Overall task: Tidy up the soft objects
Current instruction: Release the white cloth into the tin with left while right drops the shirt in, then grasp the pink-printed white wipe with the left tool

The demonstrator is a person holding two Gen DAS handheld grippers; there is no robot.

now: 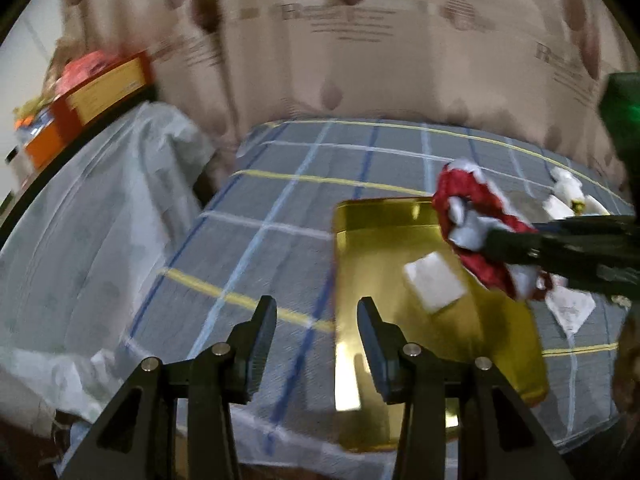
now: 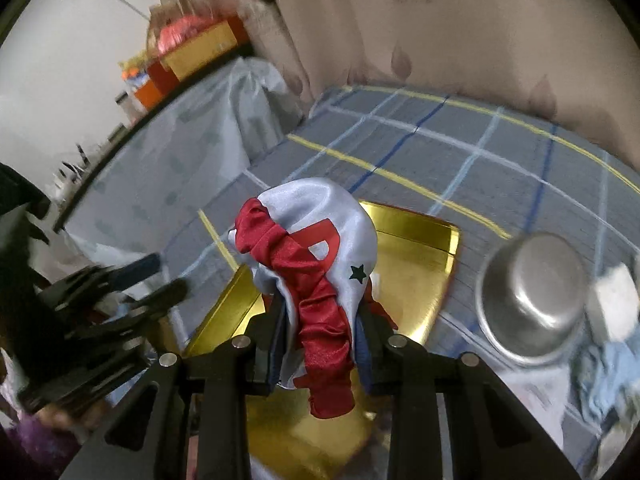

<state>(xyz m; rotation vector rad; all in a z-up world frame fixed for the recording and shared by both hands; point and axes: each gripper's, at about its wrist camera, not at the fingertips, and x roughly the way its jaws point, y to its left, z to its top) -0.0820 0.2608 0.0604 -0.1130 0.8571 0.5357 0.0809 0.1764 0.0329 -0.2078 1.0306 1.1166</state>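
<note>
A red/white satin cloth (image 2: 316,280) is clamped betw. the right gripper (image 2: 320,320) jaws, held above the gold tray (image 2: 416,264) on the plaid-covered bed (image 1: 280,200). The left gripper (image 1: 316,320) is seen part-open w/ nothing in it, near the tray's left edge. A white pad (image 1: 434,286) is seen lying in the tray.

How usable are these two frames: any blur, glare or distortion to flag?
Left wrist view: motion blur smears the curtain and the red and white cloth; glare streaks the gold tray. Right wrist view: the cloth is sharp, the steel bowl and left gripper blurred. Both show fisheye bending and dark corners.
</note>
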